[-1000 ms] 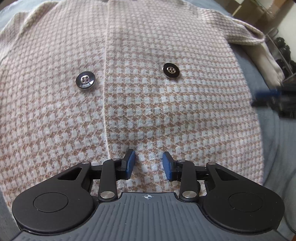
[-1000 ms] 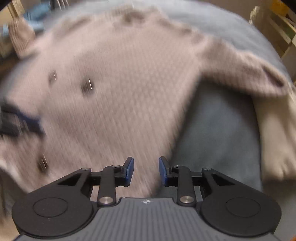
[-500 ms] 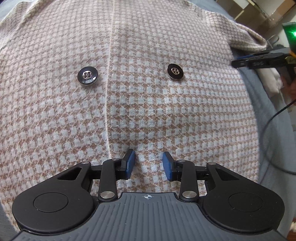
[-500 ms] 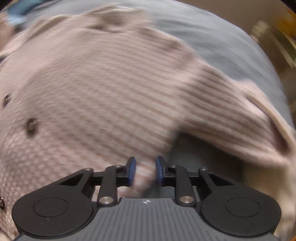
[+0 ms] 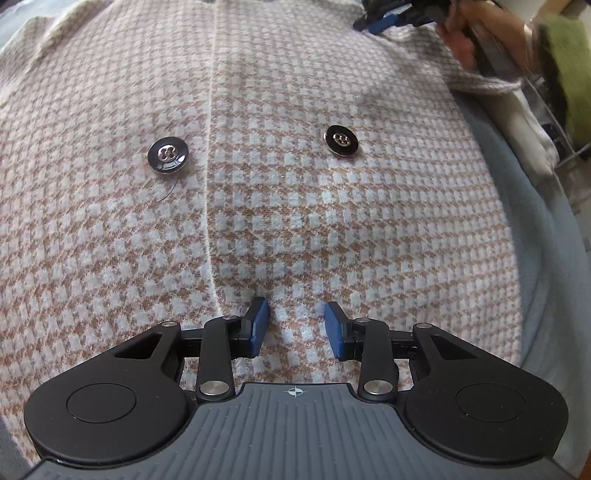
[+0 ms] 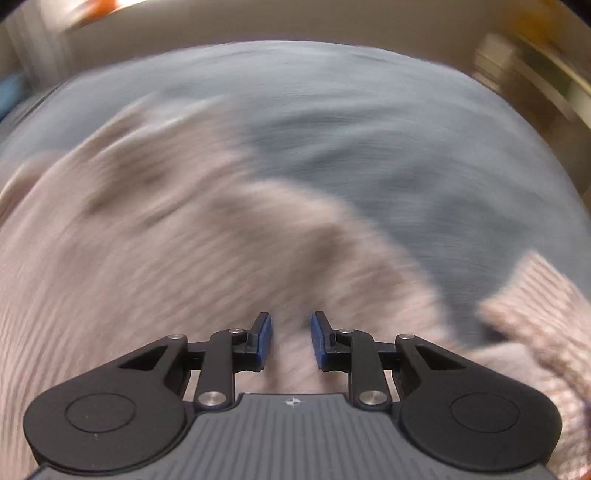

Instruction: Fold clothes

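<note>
The left gripper [image 5: 295, 325] sits right where it was a second ago, low over the front of the houndstooth cardigan [image 5: 280, 206], blue fingers [image 5: 258, 326] apart with a slight ridge of knit between them; whether the pads press that cloth I cannot tell. The cardigan lies spread flat on a grey-blue bed cover [image 5: 546, 280], pale front edge [image 5: 208, 155] running up the middle. Two dark round buttons flank it, the left button [image 5: 168, 155] trailing a loose thread, the right button [image 5: 341, 141] sitting neat. There is embossing on the button faces, but it is too small to read, and no label or writing shows anywhere else.

Now the change: in the left wrist view the right gripper [image 5: 384, 20] has swept from the right edge a second ago up to the top right corner, and the person's hand [image 5: 476, 33] comes into view behind it, above a green sleeve [image 5: 569, 74].

Over to the right wrist view, and it is heavily smeared. A second ago it showed the whole garment with the sleeve stretched out; now the right gripper [image 6: 291, 341] looks down on the cardigan's [image 6: 155, 280] upper part, with the sleeve [image 6: 532, 317] curling off to the right and the bed cover [image 6: 388, 140] beyond. Its fingers [image 6: 263, 341] have just been closing, a narrower gap than before, pinkish knit showing in the gap. The blur hides whether they actually clamp the fabric.
</note>
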### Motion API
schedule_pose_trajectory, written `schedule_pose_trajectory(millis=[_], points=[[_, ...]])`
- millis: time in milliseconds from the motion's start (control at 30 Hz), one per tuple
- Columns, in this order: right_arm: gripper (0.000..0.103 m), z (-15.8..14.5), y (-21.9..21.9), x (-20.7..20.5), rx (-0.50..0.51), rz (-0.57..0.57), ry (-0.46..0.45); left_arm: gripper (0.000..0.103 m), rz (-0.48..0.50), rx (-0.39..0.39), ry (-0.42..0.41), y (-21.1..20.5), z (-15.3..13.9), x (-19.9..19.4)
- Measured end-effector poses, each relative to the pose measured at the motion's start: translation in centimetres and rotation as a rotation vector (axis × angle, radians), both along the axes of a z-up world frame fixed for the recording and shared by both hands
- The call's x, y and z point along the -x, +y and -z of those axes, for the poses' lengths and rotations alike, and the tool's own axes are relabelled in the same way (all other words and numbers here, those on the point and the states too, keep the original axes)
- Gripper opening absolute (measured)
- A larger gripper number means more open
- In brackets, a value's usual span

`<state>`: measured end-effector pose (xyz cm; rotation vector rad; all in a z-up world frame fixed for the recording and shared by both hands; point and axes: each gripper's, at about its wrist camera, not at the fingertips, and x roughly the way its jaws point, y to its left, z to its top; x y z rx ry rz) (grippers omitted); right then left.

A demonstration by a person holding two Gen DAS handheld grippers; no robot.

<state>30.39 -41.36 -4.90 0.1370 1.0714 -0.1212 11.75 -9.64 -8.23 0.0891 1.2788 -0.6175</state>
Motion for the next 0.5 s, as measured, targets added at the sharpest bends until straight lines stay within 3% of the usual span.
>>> schedule_pose_trajectory(millis=[100, 200, 267, 367, 500], points=[[0.013, -1.7, 0.0, -1.2, -0.005, 0.028, -0.026, 0.034, -0.013, 0.014, 0.001, 0.3, 0.1, 0.1], [0.013, -2.6, 2.8, -2.0, -0.06, -0.072, -0.058, 0.034, -0.029, 0.026, 0.008, 0.5, 0.1, -0.1], [0.013, -1.4, 4.4, -3.7, -0.051, -0.099, -0.038, 0.034, -0.03, 0.027, 0.005, 0.5, 0.1, 0.0], [0.011, 0.8, 3.2, -6.4, -0.01, 0.01, 0.0, 0.034, -0.024, 0.03, -0.002, 0.7, 0.0, 0.0], [0.009, 0.8, 0.8, -7.1, -0.136, 0.192, -0.033, 0.034, -0.026, 0.041, -0.001, 1.3, -0.2, 0.0]])
